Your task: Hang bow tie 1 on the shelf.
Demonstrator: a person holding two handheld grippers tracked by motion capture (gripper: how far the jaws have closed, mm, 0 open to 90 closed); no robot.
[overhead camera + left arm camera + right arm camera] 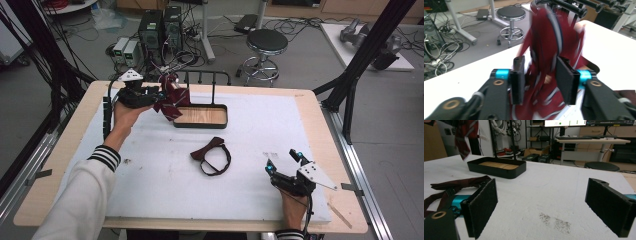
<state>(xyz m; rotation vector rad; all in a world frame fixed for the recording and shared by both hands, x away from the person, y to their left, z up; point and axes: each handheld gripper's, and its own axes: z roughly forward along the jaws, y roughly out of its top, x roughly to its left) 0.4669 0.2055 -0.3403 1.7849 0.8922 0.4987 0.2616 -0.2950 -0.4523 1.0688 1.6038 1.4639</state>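
Note:
A dark red striped necktie (172,97) hangs from the black peg rack (210,75) at the back of the table, over its wood-floored tray (200,116). My left gripper (159,97) is held up level beside it. In the left gripper view the blurred necktie (544,37) hangs between the jaws of the left gripper (541,80), which stand apart and do not press on it. A dark red bow tie (212,155) with its strap lies mid-table. My right gripper (282,161) rests at the front right, and its jaws (544,207) are wide open around nothing.
The white pad (150,190) covers most of the wooden table. The rack's bar (569,6) with its pegs stands just above the left jaws. The bow tie (456,185) lies just left of the right gripper. A stool (266,42) and cables are on the floor behind.

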